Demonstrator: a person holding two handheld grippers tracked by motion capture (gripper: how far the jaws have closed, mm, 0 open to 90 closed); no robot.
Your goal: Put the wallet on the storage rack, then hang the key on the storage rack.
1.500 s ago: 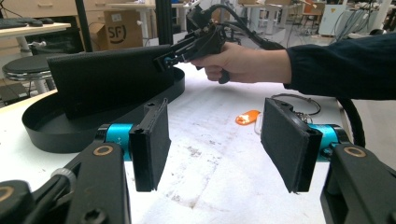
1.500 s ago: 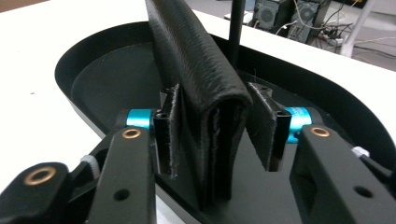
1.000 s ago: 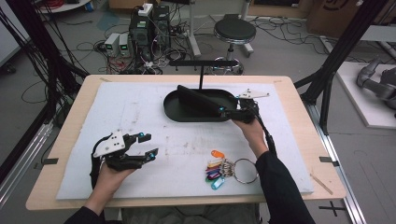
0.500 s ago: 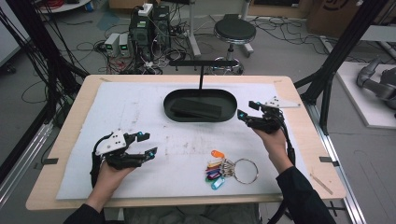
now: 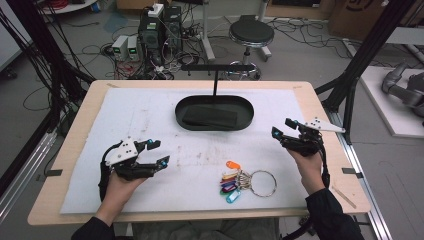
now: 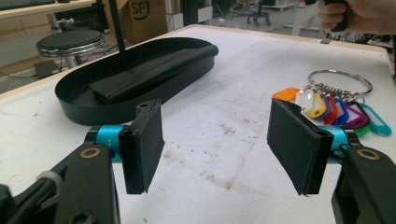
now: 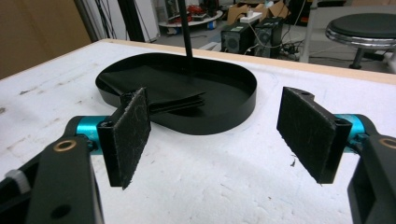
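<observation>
i have both hand-held grippers empty over the tabletop (image 5: 150, 110). the left hand-held gripper (image 5: 156, 152) sits with its jaws spread wide and nothing between them. the right hand-held gripper (image 5: 284, 128) has just been opening its jaws, and its own view shows only bare pad between them.

the things nearest my hands are the key ring (image 5: 244, 181) with its coloured tags (image 6: 327, 105), lying flat near the front edge, between the two hands. from the right hand-held gripper it lies toward me and to the left, fairly near. from the left one it lies off to the right, a little farther, ahead and to the right of the jaws in the left gripper view.

the bunch runs roughly left to right: tags fanned at the left, the big metal loop at the right. so i judge the right hand is better placed for the loop, the left for the tags.

the black tray (image 5: 182, 112) with a folded dark cloth (image 5: 210, 117) sits farther back, well apart from the keys.
</observation>
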